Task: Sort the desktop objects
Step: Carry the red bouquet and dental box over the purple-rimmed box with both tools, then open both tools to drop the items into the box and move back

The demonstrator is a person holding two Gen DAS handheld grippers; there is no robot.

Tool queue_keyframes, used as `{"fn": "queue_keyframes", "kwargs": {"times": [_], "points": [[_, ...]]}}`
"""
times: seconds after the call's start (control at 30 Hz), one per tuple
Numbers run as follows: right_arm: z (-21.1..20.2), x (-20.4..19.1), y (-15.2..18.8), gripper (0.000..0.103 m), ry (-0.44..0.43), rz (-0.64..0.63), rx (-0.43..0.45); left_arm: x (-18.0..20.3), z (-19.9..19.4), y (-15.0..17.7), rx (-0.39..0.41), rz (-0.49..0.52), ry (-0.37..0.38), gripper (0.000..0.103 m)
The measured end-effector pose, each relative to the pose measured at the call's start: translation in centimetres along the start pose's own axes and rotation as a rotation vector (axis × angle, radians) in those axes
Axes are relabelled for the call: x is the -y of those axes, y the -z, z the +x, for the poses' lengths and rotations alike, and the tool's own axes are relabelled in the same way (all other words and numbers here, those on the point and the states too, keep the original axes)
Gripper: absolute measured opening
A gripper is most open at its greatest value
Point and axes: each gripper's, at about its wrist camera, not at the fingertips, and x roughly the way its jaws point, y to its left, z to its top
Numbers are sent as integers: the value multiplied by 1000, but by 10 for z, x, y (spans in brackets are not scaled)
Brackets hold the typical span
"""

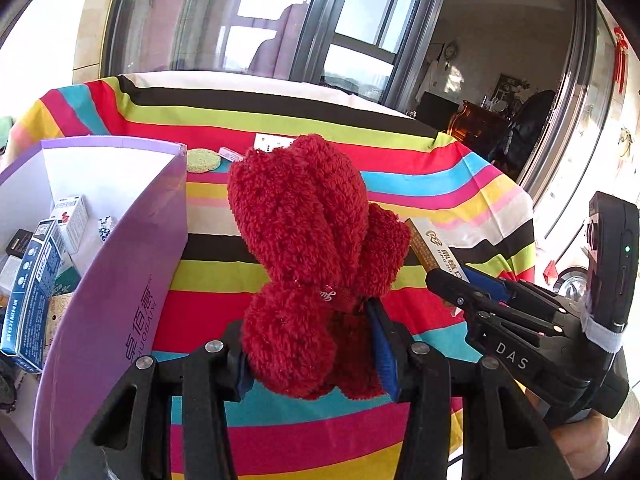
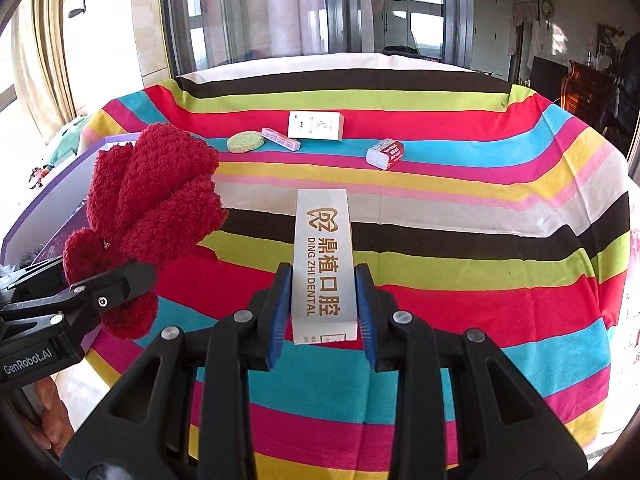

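Observation:
My left gripper (image 1: pixel 316 344) is shut on a fluffy red glove (image 1: pixel 304 240) and holds it above the striped tablecloth, just right of the purple box (image 1: pixel 120 280). The glove also shows in the right wrist view (image 2: pixel 152 204). My right gripper (image 2: pixel 324 312) is shut on a long white "Ding Zhi Dental" box (image 2: pixel 324 256), held above the cloth. In the left wrist view the right gripper (image 1: pixel 460 284) and the dental box (image 1: pixel 432 248) appear at the right of the glove.
The purple box holds several small cartons (image 1: pixel 36 280). On the far cloth lie a green round sponge (image 2: pixel 245 142), a pink-white strip box (image 2: pixel 281 138), a white flat box (image 2: pixel 316 125) and a white-red packet (image 2: pixel 385 153). The table edge drops off at right.

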Motion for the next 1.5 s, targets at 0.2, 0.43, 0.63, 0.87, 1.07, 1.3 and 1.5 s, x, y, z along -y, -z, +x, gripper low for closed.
{"fn": "queue_keyframes", "kwargs": {"times": [0.2, 0.43, 0.63, 0.87, 1.07, 1.3, 1.5], "points": [[-5, -46, -29, 34, -71, -69, 74, -26, -44, -18, 115, -54, 0, 48], [-7, -125, -58, 34, -211, -188, 154, -72, -96, -28, 240, -120, -130, 49], [1, -193, -75, 34, -299, -282, 187, -127, -120, -26, 273, -196, -287, 49], [26, -235, -79, 34, -364, -310, 120, -168, -120, -20, 246, -267, -397, 50], [37, -245, -76, 65, -425, -332, 71, -178, -123, -18, 262, -301, -492, 80], [30, -176, -81, 78, -307, -218, 167, -143, -138, -23, 380, -270, -393, 95], [82, -62, -82, 83, -97, -56, 80, -68, -104, -37, 410, -129, -203, 103]]}}
